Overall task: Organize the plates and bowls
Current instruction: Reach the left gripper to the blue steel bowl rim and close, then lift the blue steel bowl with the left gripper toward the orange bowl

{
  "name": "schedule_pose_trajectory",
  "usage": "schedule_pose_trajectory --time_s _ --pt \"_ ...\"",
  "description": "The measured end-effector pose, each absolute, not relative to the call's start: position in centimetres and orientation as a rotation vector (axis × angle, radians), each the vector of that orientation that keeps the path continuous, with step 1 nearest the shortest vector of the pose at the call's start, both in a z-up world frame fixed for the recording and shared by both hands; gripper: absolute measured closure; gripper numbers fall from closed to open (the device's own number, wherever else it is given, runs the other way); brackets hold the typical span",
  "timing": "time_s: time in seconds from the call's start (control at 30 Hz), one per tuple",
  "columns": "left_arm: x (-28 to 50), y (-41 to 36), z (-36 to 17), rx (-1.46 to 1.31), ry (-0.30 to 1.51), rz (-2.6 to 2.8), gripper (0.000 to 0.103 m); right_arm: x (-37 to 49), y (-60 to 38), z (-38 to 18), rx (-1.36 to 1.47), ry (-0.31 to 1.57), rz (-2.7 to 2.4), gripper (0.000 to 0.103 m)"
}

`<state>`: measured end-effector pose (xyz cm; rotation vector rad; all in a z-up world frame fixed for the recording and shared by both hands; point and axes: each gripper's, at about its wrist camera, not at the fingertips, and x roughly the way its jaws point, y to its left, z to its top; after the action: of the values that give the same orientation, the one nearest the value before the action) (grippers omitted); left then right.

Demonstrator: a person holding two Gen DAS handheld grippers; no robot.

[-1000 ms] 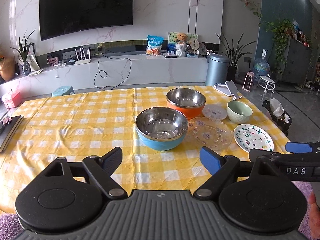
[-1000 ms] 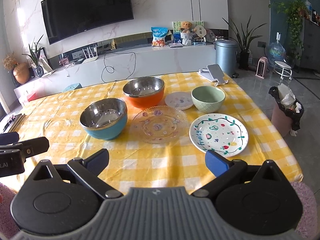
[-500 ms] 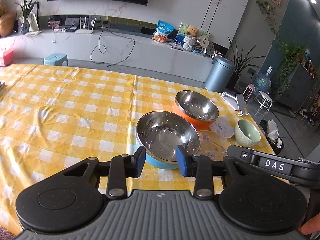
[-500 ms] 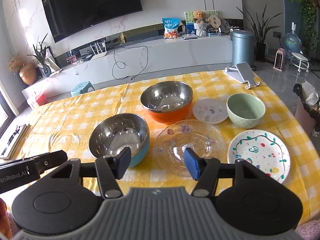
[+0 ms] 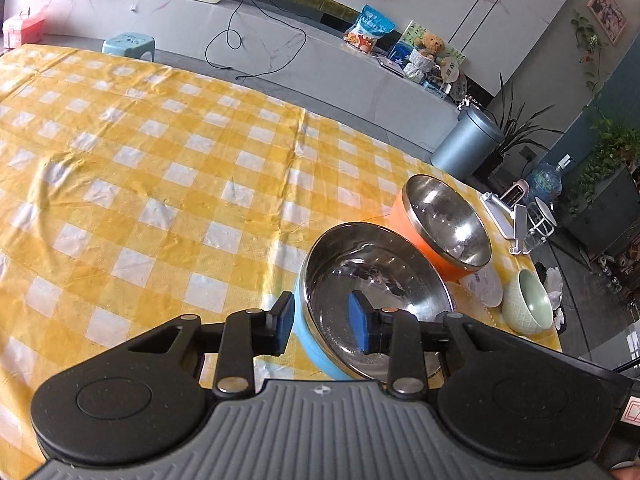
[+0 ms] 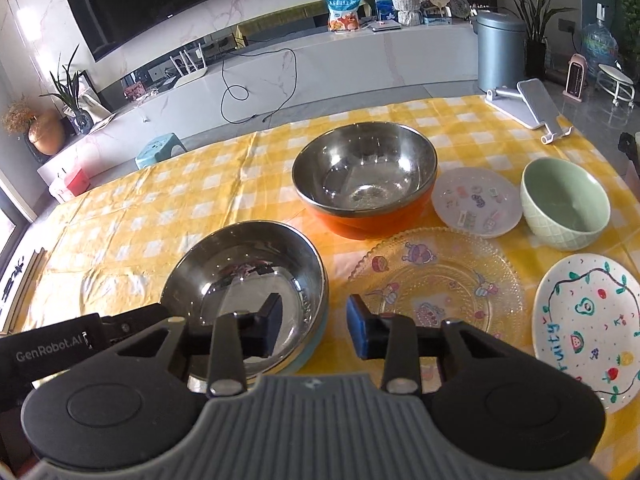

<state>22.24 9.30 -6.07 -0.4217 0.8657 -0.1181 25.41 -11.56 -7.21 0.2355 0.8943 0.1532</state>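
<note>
A steel bowl with a blue outside [image 5: 372, 280] [image 6: 248, 276] sits on the yellow checked table. My left gripper [image 5: 323, 326] straddles its near-left rim, one pad outside, one inside, with a gap left. My right gripper [image 6: 314, 330] straddles the bowl's near-right rim the same way. Behind stands a steel bowl with an orange outside [image 5: 444, 220] [image 6: 364, 176]. A clear glass plate [image 6: 440, 280], a small clear plate [image 6: 476, 200], a green bowl [image 6: 564, 204] [image 5: 528, 304] and a white painted plate [image 6: 588, 320] lie to the right.
A white phone stand [image 6: 528, 108] sits at the table's far right corner. The tablecloth [image 5: 140, 168] stretches bare to the left. Beyond the table are a grey bin [image 5: 468, 148], a blue stool [image 5: 128, 44] and a low white TV bench.
Both grippers moved forward and down to the blue bowl and narrowed from wide open. The left now straddles its left rim, the right its right rim.
</note>
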Motion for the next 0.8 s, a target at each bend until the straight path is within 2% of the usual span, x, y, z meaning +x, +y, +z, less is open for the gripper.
schedule_pose_trajectory --time_s 0.13,0.2,0.27,0.3,0.8 --pt "23.1 9.0 -6.7 -0.422 0.883 -0.116 0.074 26.3 -11.4 -8.0 0.253 0.918 0.161 0.083" --pt "23.3 8.9 -6.9 -0.419 0.892 -0.107 0.079 26.5 -11.3 -8.3 0.247 0.919 0.154 0.086" --pt "23.5 9.1 -7.1 -0.416 0.9 -0.092 0.09 26.6 -11.3 -8.4 0.248 0.919 0.144 0.091" --pt "23.5 9.1 -7.1 -0.415 0.903 -0.09 0.091 26.6 -11.4 -8.4 0.25 0.92 0.14 0.095" --pt "17.0 10.0 -3.7 -0.464 0.871 -0.061 0.093 20.4 -12.1 -5.3 0.32 0.892 0.18 0.096"
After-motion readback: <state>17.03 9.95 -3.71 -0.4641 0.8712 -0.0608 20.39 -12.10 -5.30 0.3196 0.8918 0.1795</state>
